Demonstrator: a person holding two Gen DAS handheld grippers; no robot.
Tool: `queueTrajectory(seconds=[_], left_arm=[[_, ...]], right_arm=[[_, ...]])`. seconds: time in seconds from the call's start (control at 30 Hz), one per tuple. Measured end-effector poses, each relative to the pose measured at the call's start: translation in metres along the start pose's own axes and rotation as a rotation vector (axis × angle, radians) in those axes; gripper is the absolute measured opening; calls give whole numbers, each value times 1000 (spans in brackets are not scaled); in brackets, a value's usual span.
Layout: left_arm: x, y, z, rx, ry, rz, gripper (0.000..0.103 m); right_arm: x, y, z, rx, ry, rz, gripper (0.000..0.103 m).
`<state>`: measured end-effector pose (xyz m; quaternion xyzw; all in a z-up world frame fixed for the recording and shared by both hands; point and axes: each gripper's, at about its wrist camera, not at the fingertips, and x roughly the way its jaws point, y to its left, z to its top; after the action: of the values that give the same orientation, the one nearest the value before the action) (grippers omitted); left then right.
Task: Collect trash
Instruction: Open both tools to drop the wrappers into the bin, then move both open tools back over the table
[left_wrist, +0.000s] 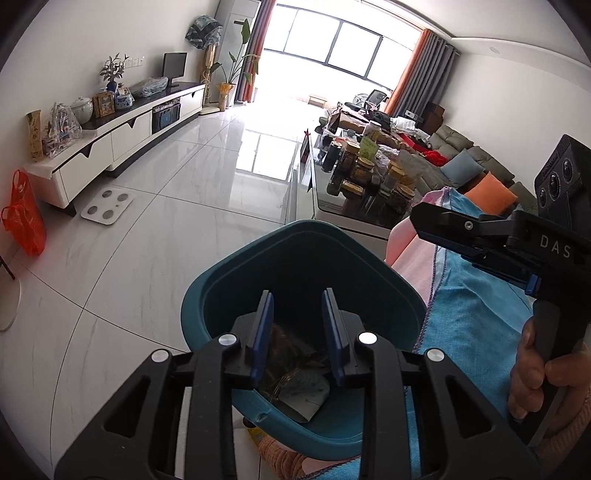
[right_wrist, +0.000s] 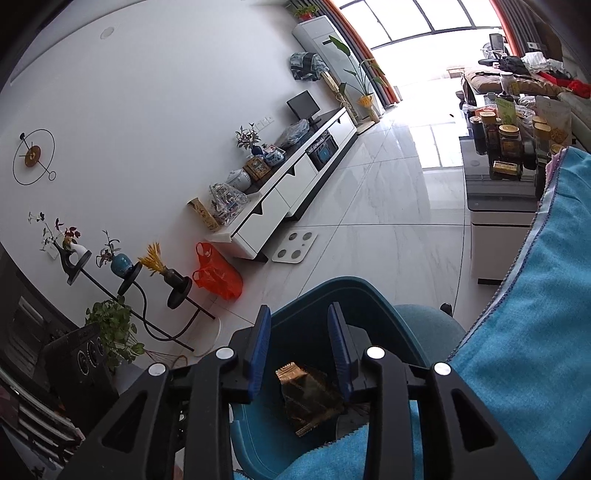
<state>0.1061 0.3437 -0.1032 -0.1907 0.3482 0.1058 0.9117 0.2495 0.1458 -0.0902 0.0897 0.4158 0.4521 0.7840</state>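
A teal bin (left_wrist: 295, 258) stands on the floor right below both grippers. My left gripper (left_wrist: 297, 295) hangs over its mouth, open, with nothing between its blue pads. Beneath it in the bin lie a pale wrapper (left_wrist: 308, 395) and brownish trash (left_wrist: 291, 347). In the right wrist view my right gripper (right_wrist: 299, 310) is also open above the bin (right_wrist: 369, 291). A brown and gold wrapper (right_wrist: 308, 400) lies loose inside, below the gap between the pads and not pinched. The left wrist view shows the right gripper (left_wrist: 421, 225) from the side, held by a hand (left_wrist: 535, 373).
A blue towel (left_wrist: 476, 314) and pink cloth (left_wrist: 410, 251) drape right beside the bin. A coffee table (left_wrist: 332, 218) crowded with jars stands behind. A white TV cabinet (left_wrist: 110, 147), a floor scale (left_wrist: 107, 206) and an orange bag (left_wrist: 26, 221) are on the left. A plant stand (right_wrist: 147, 288) is by the wall.
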Motion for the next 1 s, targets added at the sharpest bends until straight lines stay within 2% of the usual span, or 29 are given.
queueTrajectory(seconds=[0.17, 0.33, 0.4, 0.43, 0.6, 0.73, 1.0], left_arm=[[-1, 0, -5, -1, -10, -13, 28], [-26, -16, -12, 37, -56, -33, 39], [-39, -26, -13, 58, -80, -50, 45], [-45, -34, -14, 72, -92, -61, 46], [-70, -74, -21, 147, -136, -138, 54], [-77, -118, -30, 222, -144, -205, 58], [-63, -215, -60, 358, -64, -377, 59]], right_arm=[[-14, -3, -2, 7, -19, 2, 31], [-40, -1, -6, -15, -47, 5, 32], [-55, 2, -11, -34, -62, -1, 36], [-63, 3, -14, -46, -68, -8, 39], [-108, -1, -35, -85, -105, -35, 40], [-150, -11, -54, -110, -152, -100, 44], [-226, -48, -95, -62, -222, -253, 45]])
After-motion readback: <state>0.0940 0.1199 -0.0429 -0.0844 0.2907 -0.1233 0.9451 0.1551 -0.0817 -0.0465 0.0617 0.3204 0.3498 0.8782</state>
